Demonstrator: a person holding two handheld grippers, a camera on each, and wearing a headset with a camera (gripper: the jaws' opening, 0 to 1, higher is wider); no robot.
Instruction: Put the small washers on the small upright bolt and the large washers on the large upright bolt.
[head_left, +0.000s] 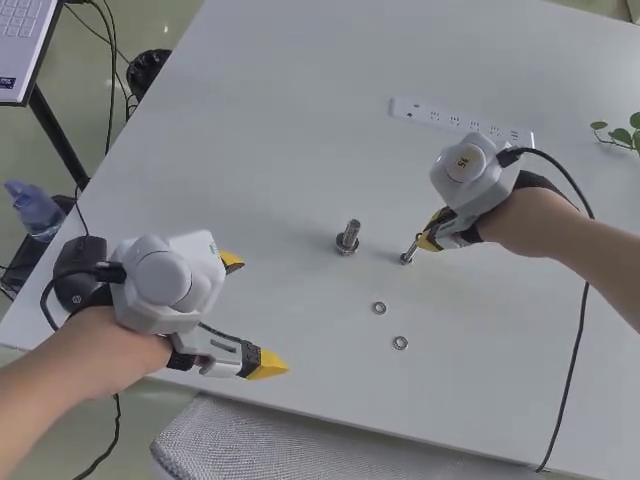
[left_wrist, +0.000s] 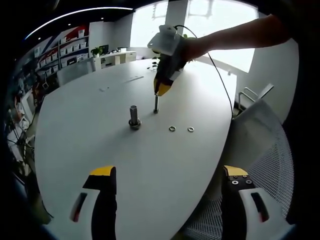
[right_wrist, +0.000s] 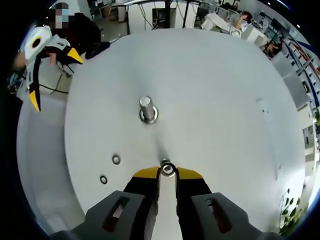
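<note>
The large upright bolt (head_left: 348, 238) (left_wrist: 134, 117) (right_wrist: 148, 109) stands mid-table with a ring at its base. To its right rises the small upright bolt (head_left: 408, 255) (left_wrist: 156, 104). My right gripper (head_left: 426, 243) (left_wrist: 162, 91) (right_wrist: 167, 172) hovers right over it, shut on a small washer (right_wrist: 167, 169) at the bolt's top. Two loose washers (head_left: 379, 308) (head_left: 400, 343) (left_wrist: 172, 129) (right_wrist: 116, 159) lie nearer the front edge. My left gripper (head_left: 250, 315) (left_wrist: 168, 172) (right_wrist: 37, 65) is held open and empty at the table's front left edge.
A white power strip (head_left: 460, 118) lies at the back right, with a plant (head_left: 625, 135) beyond it. A mesh chair (head_left: 260, 440) (left_wrist: 260, 140) stands at the front edge. A cable (head_left: 580, 330) runs from the right hand across the table.
</note>
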